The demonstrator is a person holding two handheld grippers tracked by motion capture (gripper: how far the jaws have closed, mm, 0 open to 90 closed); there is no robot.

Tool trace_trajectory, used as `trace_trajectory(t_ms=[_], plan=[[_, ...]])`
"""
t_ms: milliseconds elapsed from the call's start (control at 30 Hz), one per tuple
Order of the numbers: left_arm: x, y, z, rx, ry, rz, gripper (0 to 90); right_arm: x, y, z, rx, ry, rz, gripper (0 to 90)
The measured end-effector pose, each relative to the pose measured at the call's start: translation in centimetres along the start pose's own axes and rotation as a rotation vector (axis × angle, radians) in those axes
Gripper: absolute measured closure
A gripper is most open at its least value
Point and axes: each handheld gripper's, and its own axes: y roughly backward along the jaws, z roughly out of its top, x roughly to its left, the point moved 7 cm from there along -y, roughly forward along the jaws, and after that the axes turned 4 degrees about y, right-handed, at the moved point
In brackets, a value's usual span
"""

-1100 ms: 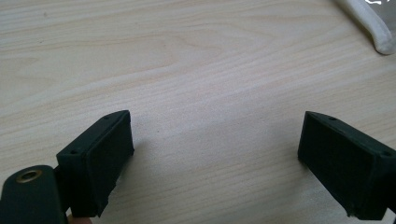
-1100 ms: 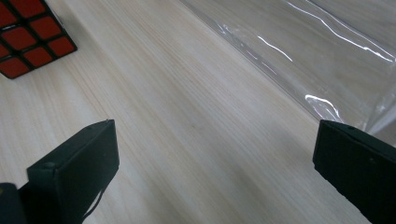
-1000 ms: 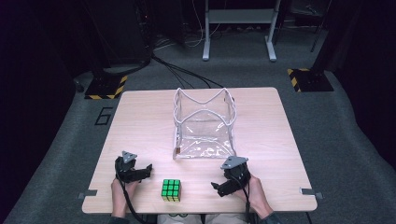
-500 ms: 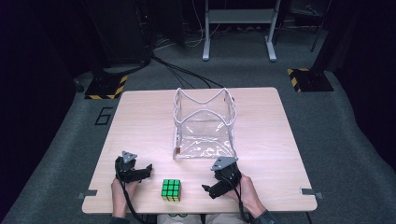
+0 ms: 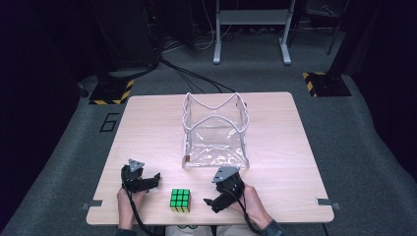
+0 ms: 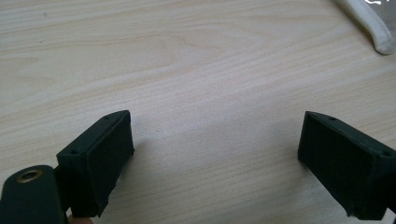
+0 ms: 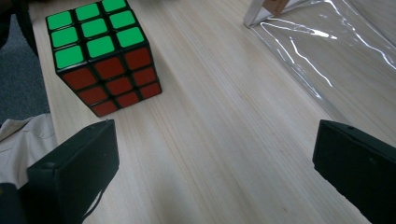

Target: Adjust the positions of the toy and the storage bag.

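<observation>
The puzzle cube (image 5: 180,200) sits green face up at the lower middle of the high view, near the table's (image 5: 275,128) front edge, between the two grippers and touched by neither; in the right gripper view it lies in the upper left (image 7: 103,56), green on top and red toward the camera. What has changed is the right gripper (image 5: 215,202): a second ago it sat farther toward the lower right of the high view, and it has since slid leftward toward the cube, now near it with its jaws pointing at it; I judge this the approach for a pickup, the grasp itself not yet begun. Its jaws stand spread wide with bare wood between them, seen in the right gripper view (image 7: 210,168). The left gripper (image 5: 150,181) has kept its place at the lower left of the high view, jaws likewise spread and empty over bare tabletop (image 6: 215,154). Behind the cube, at the middle of the high view, the clear plastic bag (image 5: 215,130) stands open-topped, probably where the cube is meant to go; each hand grips its tool from the bottom edge, forearms low.
</observation>
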Motion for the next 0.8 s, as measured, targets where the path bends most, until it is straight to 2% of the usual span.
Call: trace_trajectory(t_ms=[233,600,800], plan=[[0.0,0.0,0.0,0.000,-0.001,0.000,10.3,1.1,-0.9,0.8,0.001,0.035,0.033,0.0],[0.0,0.0,0.0,-0.001,-0.002,-0.001,10.3,2.8,-2.0,2.1,0.006,0.053,0.088,0.0],[0.0,0.0,0.0,0.000,-0.004,-0.002,10.3,3.6,-2.7,2.8,0.008,0.080,0.108,0.0]])
